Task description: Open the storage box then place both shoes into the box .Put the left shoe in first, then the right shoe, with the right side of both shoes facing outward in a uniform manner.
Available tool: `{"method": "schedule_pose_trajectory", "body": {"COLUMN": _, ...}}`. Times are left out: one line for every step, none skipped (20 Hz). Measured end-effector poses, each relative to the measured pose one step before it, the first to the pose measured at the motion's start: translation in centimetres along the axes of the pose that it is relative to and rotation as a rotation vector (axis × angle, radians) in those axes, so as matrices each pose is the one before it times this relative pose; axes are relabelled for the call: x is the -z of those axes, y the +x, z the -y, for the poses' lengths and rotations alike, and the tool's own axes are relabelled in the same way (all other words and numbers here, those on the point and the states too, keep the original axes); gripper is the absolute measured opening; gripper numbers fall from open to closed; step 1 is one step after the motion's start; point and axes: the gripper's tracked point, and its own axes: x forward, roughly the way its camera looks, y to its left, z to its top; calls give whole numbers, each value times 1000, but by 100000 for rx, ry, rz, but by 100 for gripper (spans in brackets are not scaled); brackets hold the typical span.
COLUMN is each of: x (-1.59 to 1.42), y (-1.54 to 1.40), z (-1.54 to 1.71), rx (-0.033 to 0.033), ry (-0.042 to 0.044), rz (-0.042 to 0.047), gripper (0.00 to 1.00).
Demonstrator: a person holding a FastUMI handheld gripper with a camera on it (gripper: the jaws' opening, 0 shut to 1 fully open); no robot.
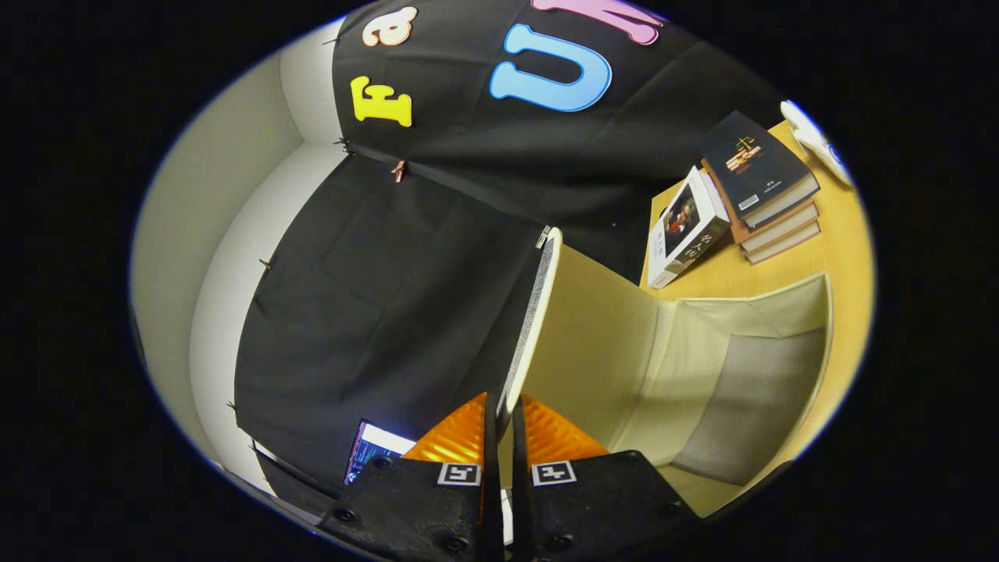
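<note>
Now the claw (pixel 499 414) pinches the cream storage box's (pixel 702 367) raised lid (pixel 535 312), its hollow interior showing.

No wording can be read here. Square black-and-white coded markers (pixel 459 474) sit on each finger block of the gripper (pixel 503 410), whose orange fingers are closed on the raised lid (pixel 535 312) of the storage box (pixel 749 367). Far right on the table, a dark book (pixel 749 160) atop a stack bears a gold scales emblem and a small white sticker. The print on the white book (pixel 683 226) beside it is too small to make out.
</note>
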Motion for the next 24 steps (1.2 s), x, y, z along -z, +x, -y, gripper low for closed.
{"method": "schedule_pose_trajectory", "body": {"x": 265, "y": 754, "z": -753, "rx": -587, "ry": -1529, "rz": 696, "gripper": 9}}
{"method": "schedule_pose_trajectory", "body": {"x": 354, "y": 622, "z": -297, "rx": 299, "ry": -1851, "rz": -91, "gripper": 9}}
{"method": "schedule_pose_trajectory", "body": {"x": 441, "y": 570, "z": -36, "rx": 574, "ry": -1376, "rz": -440, "gripper": 9}}
{"method": "schedule_pose_trajectory", "body": {"x": 286, "y": 519, "z": 22, "rx": 73, "ry": -495, "rz": -488, "gripper": 9}}
{"method": "schedule_pose_trajectory", "body": {"x": 144, "y": 493, "z": -55, "rx": 75, "ry": 288, "rz": -4, "gripper": 9}}
{"method": "schedule_pose_trajectory", "body": {"x": -202, "y": 497, "z": -333, "rx": -1050, "ry": 435, "rz": 1352, "gripper": 10}}
{"method": "schedule_pose_trajectory", "body": {"x": -284, "y": 210, "z": -550, "rx": -1385, "ry": 378, "rz": 1445, "gripper": 16}}
{"method": "schedule_pose_trajectory", "body": {"x": -382, "y": 300, "z": -238, "rx": -849, "ry": 189, "rz": 1552, "gripper": 22}}
{"method": "schedule_pose_trajectory", "body": {"x": -379, "y": -46, "z": -209, "rx": -311, "ry": 188, "rz": 896, "gripper": 36}}
{"method": "schedule_pose_trajectory", "body": {"x": 137, "y": 31, "z": -167, "rx": -762, "ry": 649, "rz": 93, "gripper": 50}}
{"method": "schedule_pose_trajectory", "body": {"x": 12, "y": -26, "z": -376, "rx": -1212, "ry": 1090, "rz": -285, "gripper": 57}}
{"method": "schedule_pose_trajectory", "body": {"x": 19, "y": -44, "z": -34, "rx": -105, "ry": 545, "rz": -672, "gripper": 60}}
{"method": "schedule_pose_trajectory", "body": {"x": -28, "y": -86, "z": 371, "rx": 1057, "ry": -270, "rz": -426, "gripper": 61}}
{"method": "schedule_pose_trajectory", "body": {"x": -83, "y": -72, "z": 578, "rx": 2181, "ry": -847, "rz": 70, "gripper": 64}}
{"method": "schedule_pose_trajectory", "body": {"x": -3, "y": -408, "z": 492, "rx": 2209, "ry": -1151, "rz": 184, "gripper": 67}}
{"method": "schedule_pose_trajectory", "body": {"x": 43, "y": -270, "z": 448, "rx": 2063, "ry": -565, "rz": 455, "gripper": 70}}
{"method": "schedule_pose_trajectory", "body": {"x": 43, "y": -535, "z": 317, "rx": 2221, "ry": -486, "rz": 1260, "gripper": 72}}
{"method": "schedule_pose_trajectory", "body": {"x": -132, "y": -647, "z": 374, "rx": 2214, "ry": -814, "rz": 2502, "gripper": 77}}
{"method": "schedule_pose_trajectory", "body": {"x": -90, "y": -789, "z": 200, "rx": 1879, "ry": -1134, "rz": 2303, "gripper": 78}}
{"method": "schedule_pose_trajectory", "body": {"x": 104, "y": -868, "z": 262, "rx": 2040, "ry": -1876, "rz": 1285, "gripper": 78}}
{"method": "schedule_pose_trajectory", "body": {"x": 107, "y": -1177, "z": 431, "rx": 2298, "ry": -2055, "rz": 1081, "gripper": 78}}
{"method": "schedule_pose_trajectory", "body": {"x": 32, "y": -1071, "z": 324, "rx": 1587, "ry": -1190, "rz": 774, "gripper": 80}}
{"method": "schedule_pose_trajectory", "body": {"x": -189, "y": -1338, "z": 50, "rx": 1122, "ry": -129, "rz": 1090, "gripper": 81}}
{"method": "schedule_pose_trajectory", "body": {"x": -265, "y": -1406, "z": 257, "rx": 1743, "ry": -623, "rz": 1433, "gripper": 81}}
